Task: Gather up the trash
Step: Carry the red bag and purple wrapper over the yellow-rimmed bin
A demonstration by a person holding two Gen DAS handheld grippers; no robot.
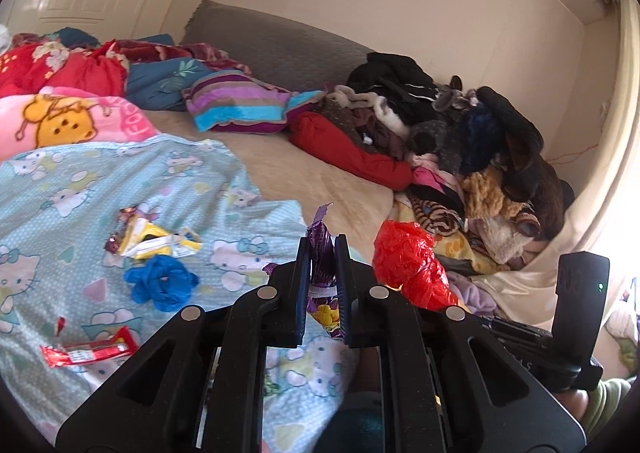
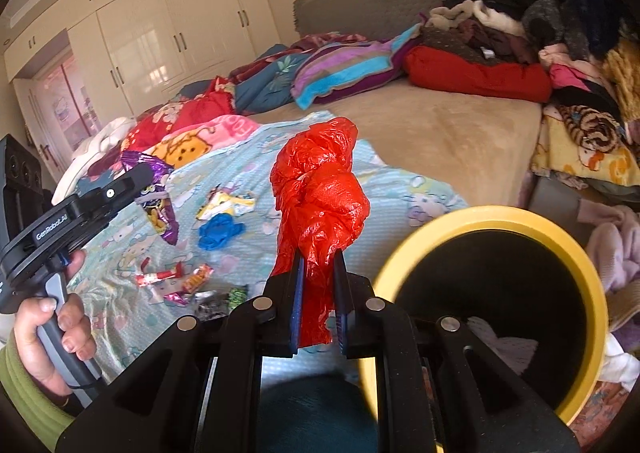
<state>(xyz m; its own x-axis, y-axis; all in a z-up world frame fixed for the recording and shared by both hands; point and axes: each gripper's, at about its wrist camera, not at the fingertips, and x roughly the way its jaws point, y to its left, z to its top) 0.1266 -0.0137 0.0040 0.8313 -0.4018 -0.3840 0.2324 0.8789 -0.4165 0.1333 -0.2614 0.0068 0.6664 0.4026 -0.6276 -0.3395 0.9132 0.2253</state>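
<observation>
My left gripper (image 1: 323, 243) is shut on a purple snack wrapper (image 1: 322, 253) that sticks up between its blue pads, held above the bed. My right gripper (image 2: 319, 257) is shut on a crumpled red plastic bag (image 2: 320, 189), also seen as the red plastic bag (image 1: 408, 265) in the left wrist view. From the right wrist camera the left gripper (image 2: 148, 173) holds the purple wrapper (image 2: 160, 209) at the left. A yellow-rimmed bin (image 2: 404, 253) with a dark inside stands just right of my right gripper. Loose on the light blue cat-print sheet (image 1: 80, 181) lie a yellow-white wrapper (image 1: 156, 241), a blue crumpled bag (image 1: 162, 285) and a red wrapper (image 1: 92, 351).
A heap of clothes (image 1: 460, 133) fills the bed's far right side. Folded blankets and a striped pillow (image 1: 240, 103) lie along the grey headboard (image 1: 272, 45). White wardrobes (image 2: 160, 25) stand behind. A hand in a green sleeve (image 2: 52, 333) grips the left tool. More small wrappers (image 2: 192, 281) lie near the bed's edge.
</observation>
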